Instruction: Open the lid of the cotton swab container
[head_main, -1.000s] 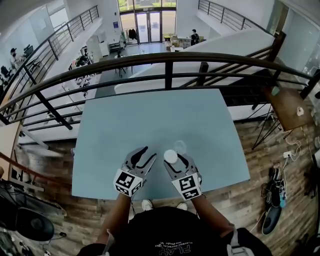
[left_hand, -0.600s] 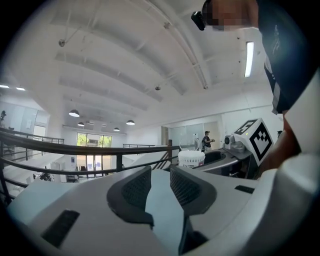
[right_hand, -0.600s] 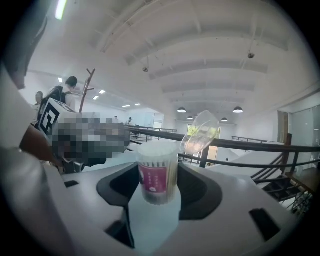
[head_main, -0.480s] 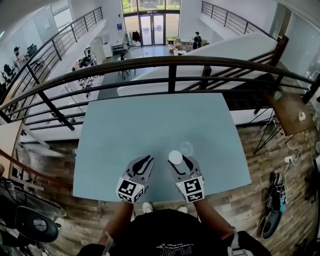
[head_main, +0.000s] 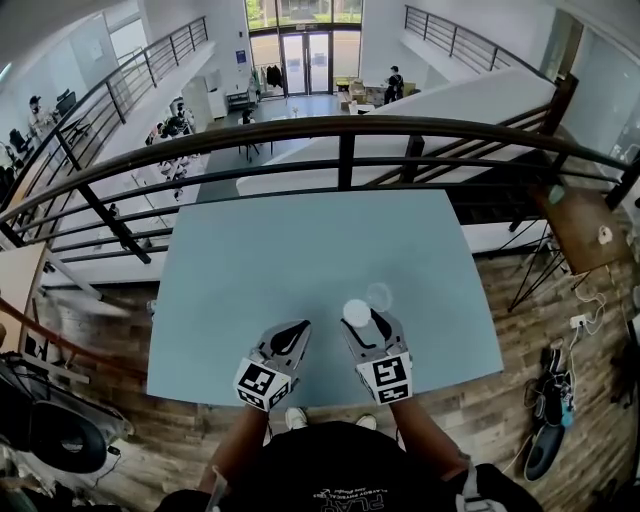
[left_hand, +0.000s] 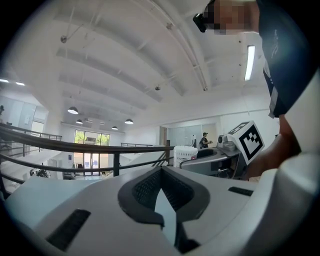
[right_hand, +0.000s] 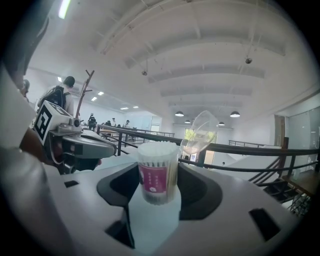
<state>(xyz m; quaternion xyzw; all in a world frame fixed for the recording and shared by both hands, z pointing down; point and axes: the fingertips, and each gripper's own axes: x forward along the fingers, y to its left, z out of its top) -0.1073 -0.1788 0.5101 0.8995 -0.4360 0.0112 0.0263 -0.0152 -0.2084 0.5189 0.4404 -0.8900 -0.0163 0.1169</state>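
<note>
My right gripper (head_main: 362, 320) pinches the swab container (right_hand: 157, 172) by its sides, above the near part of the tabletop (head_main: 300, 240). Its clear lid (right_hand: 200, 132) stands flipped back and the swabs are bare, so I judge the opening is done. My left gripper (head_main: 297, 330) has just been closing on nothing and is now pressed together, just beside the right one.

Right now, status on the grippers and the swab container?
Left gripper just closed, shut on nothing. Right gripper shut on swab container, upright. Clear lid flipped open, tilted up on the far side. Nothing blocking either gripper.
</note>
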